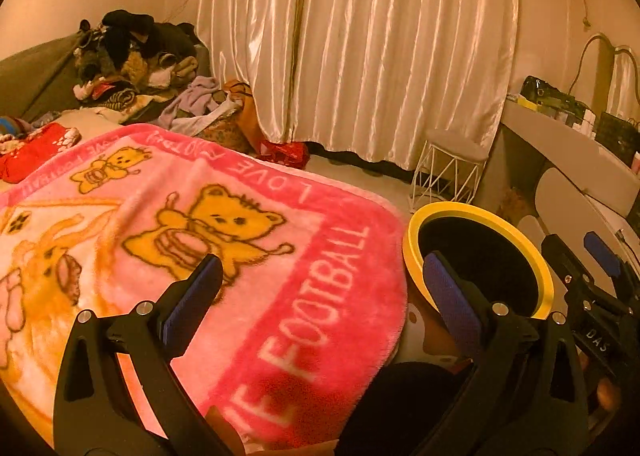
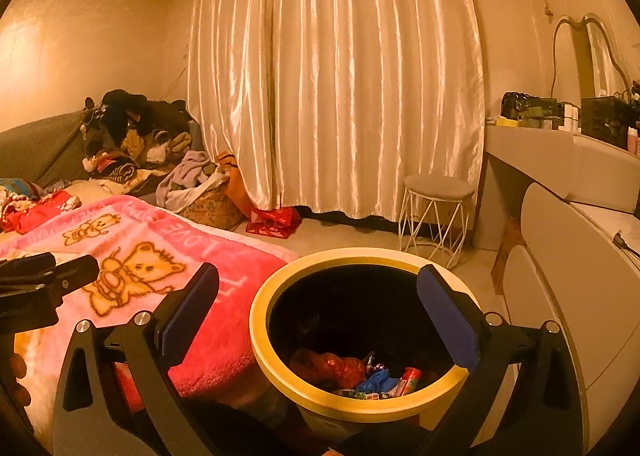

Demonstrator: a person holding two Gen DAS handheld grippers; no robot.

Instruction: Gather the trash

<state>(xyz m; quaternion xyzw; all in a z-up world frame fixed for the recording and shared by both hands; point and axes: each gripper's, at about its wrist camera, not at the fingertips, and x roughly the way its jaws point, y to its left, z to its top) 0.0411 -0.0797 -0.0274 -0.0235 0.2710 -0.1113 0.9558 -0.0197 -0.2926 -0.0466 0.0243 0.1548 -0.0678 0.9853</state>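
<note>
The right gripper (image 2: pixel 318 304) hangs over the yellow-rimmed trash bin (image 2: pixel 280 376), jaws spread wide with nothing between them. Wrappers and crumpled trash (image 2: pixel 360 374) lie at the bottom of the bin, which stands beside the bed with the pink bear blanket (image 2: pixel 224 340). The left gripper (image 1: pixel 322 280) is also spread and empty, over the blanket's edge. This looks like the moment just after a drop. The next move calls for finding another piece of trash; none is plainly visible on the blanket or floor.
</note>
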